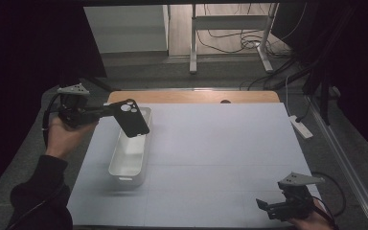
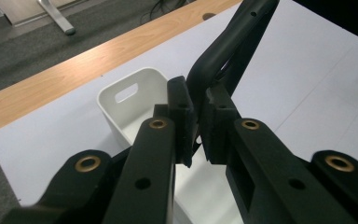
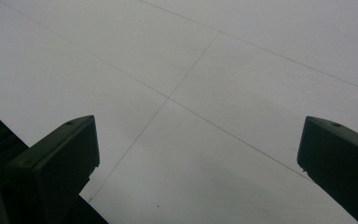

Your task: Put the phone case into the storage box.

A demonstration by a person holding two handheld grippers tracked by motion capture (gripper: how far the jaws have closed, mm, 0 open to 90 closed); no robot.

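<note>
While held aloft: black phone case (image 1: 130, 118) tilts over the far end of the white bin (image 1: 133, 165).
Left gripper (image 1: 106, 111): pads clamped on the case's edge.
Right gripper (image 1: 267, 207): jaws wide apart, nothing between them, at the near right corner.
Open room: bare white sheet (image 1: 220, 143) right of the bin.
Edges: wooden table (image 1: 191, 97) strip beyond; grey floor around.

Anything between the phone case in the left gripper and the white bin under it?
Nothing visible. The left gripper is shut on the black phone case, which hangs over the far end of the white bin. The bin's open top looks clear.
</note>
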